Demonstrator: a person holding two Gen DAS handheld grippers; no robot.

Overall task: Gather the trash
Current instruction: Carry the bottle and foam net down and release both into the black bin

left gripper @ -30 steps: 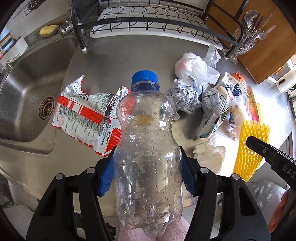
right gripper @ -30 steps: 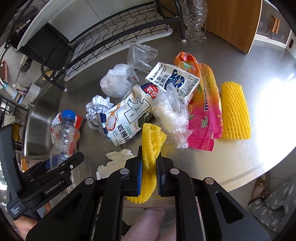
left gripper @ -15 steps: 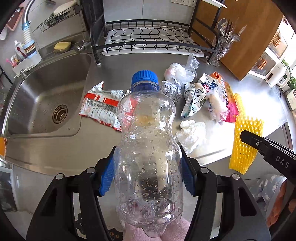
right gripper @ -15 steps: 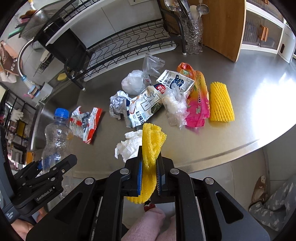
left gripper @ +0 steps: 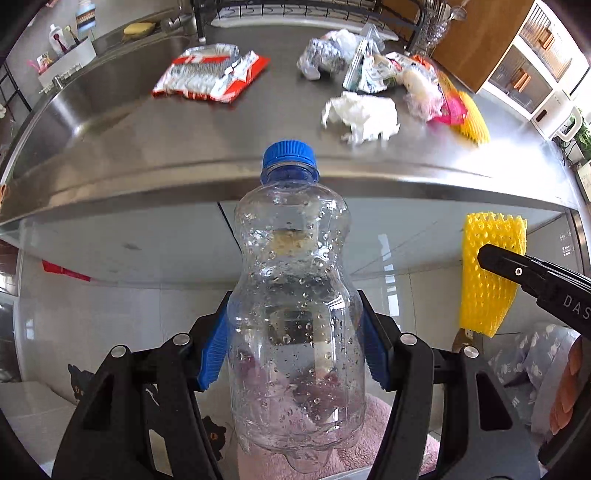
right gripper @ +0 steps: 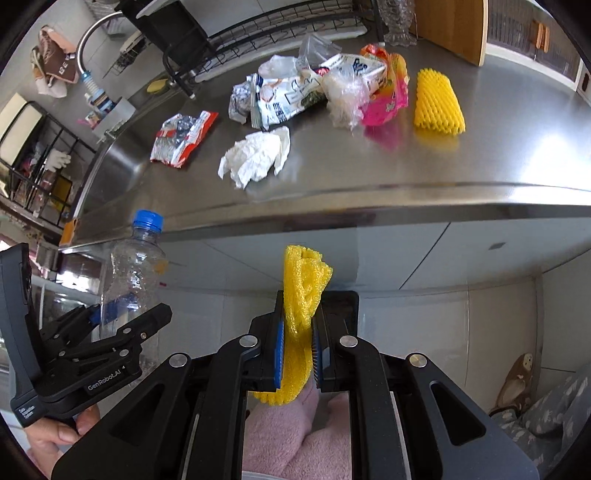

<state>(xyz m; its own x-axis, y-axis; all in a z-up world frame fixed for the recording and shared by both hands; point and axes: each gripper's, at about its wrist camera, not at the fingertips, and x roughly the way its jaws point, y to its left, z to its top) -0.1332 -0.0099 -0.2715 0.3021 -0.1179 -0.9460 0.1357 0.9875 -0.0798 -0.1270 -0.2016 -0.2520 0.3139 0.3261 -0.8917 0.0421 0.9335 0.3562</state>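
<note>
Carrying step: left gripper [left gripper: 293, 347] jaws pinch the clear blue-capped plastic bottle [left gripper: 295, 325], right gripper [right gripper: 298, 350] jaws pinch yellow foam netting [right gripper: 301, 291]; next, probably binning both.

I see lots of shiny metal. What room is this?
Most likely a home kitchen: a steel countertop with a sink faucet, a wire dish rack, and snack wrappers lying around.
</note>
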